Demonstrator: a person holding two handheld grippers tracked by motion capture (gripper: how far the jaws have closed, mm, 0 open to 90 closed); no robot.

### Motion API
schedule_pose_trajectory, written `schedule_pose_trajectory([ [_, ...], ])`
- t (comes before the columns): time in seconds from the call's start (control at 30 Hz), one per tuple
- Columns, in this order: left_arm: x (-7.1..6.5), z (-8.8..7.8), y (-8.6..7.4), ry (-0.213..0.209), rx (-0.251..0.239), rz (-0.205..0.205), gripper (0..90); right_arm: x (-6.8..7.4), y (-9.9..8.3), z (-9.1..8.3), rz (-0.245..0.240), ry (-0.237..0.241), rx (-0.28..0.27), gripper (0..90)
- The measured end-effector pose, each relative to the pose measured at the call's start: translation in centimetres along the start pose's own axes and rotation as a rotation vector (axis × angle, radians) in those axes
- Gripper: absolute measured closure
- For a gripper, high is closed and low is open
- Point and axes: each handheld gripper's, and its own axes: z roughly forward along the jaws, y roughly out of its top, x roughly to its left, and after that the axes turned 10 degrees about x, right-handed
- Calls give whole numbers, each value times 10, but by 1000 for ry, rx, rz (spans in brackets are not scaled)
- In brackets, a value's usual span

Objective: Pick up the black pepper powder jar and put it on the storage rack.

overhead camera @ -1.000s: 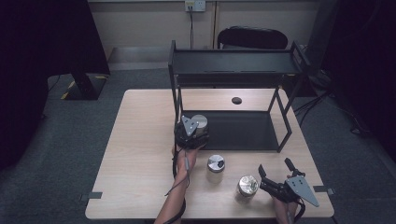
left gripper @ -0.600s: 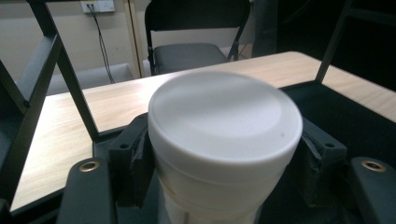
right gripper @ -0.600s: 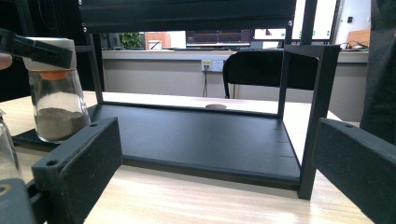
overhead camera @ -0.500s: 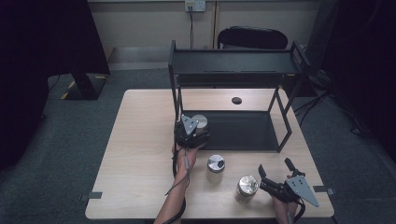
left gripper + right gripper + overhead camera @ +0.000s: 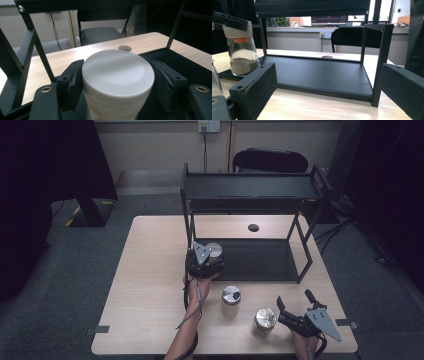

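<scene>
The left gripper [image 5: 209,256] has set the white-capped jar [image 5: 117,75] on the rack's lower shelf [image 5: 260,265], near its left front corner; its jaws have just been opening and barely clear the cap — widen them fully, then back straight out. The right gripper [image 5: 295,306] waits with jaws spread, holding nothing.

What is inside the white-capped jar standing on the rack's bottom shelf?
The jar holds brownish powder filling about its lower third, with clear glass above. An orange band sits under the white cap. The cap and left gripper hide the jar's mouth.

Jar [image 5: 215,251] on rack's lower shelf [image 5: 260,260], left end; two jars [image 5: 231,296] before rack
</scene>
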Motion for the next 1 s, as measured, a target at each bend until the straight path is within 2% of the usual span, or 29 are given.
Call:
schedule_pose_trajectory([
  [0.23, 2, -2, 1, -1, 1, -3, 275, 0, 0, 0, -1, -2, 0, 6],
  [0.53, 2, -4, 0, -16, -15, 26, 205, 0, 0, 0, 1, -1, 1, 6],
  [0.73, 4, -7, -1, -6, -29, 0, 157, 0, 0, 0, 1, 0, 1, 6],
  [1.0, 9, -6, -5, -30, -57, -9, 74, 0, 0, 0, 2, 0, 1, 6],
])
